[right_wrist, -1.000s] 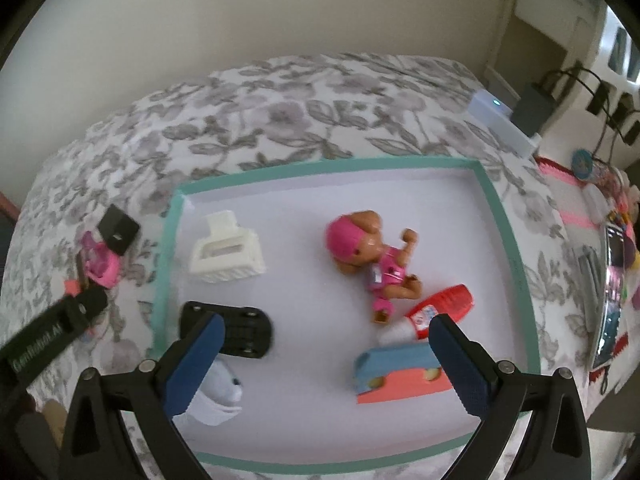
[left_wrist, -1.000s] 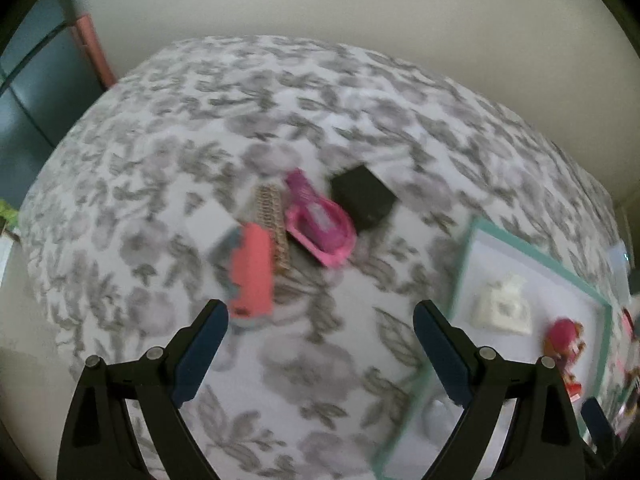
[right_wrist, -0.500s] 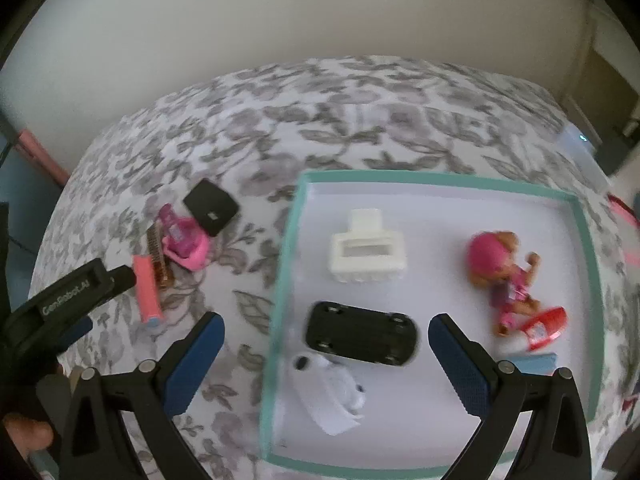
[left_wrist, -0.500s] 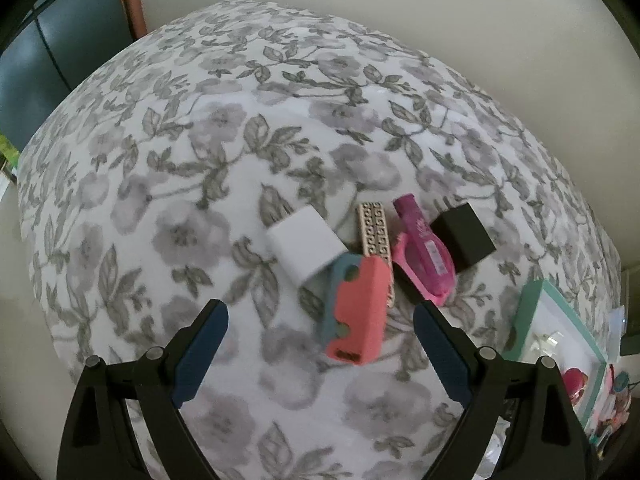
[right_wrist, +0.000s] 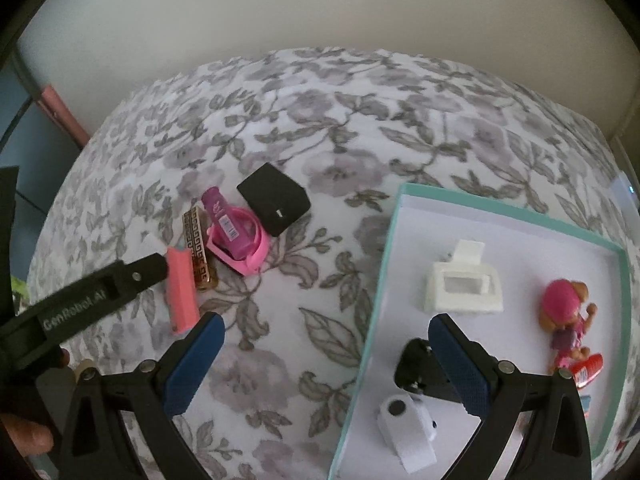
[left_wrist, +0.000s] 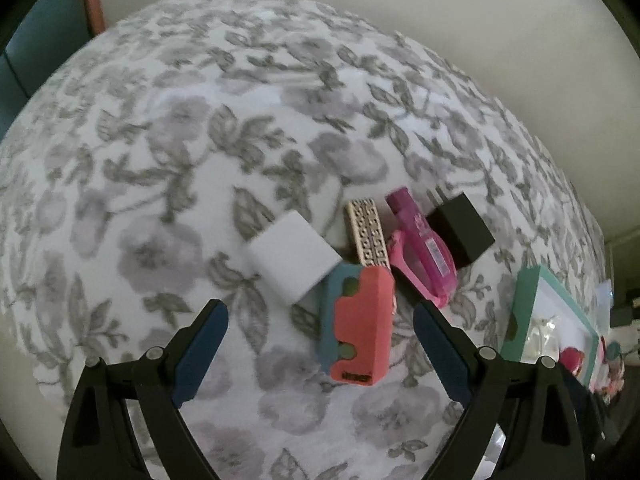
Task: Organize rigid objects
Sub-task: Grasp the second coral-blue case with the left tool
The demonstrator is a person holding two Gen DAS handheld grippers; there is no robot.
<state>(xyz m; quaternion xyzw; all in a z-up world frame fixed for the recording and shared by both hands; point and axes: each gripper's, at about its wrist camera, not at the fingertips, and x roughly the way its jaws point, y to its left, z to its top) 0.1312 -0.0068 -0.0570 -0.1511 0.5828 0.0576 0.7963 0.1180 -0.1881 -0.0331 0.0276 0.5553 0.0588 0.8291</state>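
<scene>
floral cloth under both hand-held grippers, left and right, spread wide, empty.

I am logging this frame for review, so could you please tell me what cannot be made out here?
- Black toy car, right wrist view: partly hidden by the right gripper.
- Tray, left wrist view: cut off at the right edge; contents too small to identify.
- White block, right wrist view: hidden by the left gripper.
- Red tube, right wrist view: label too small.

Grey floral cloth; coral block; teal-rimmed tray.
</scene>
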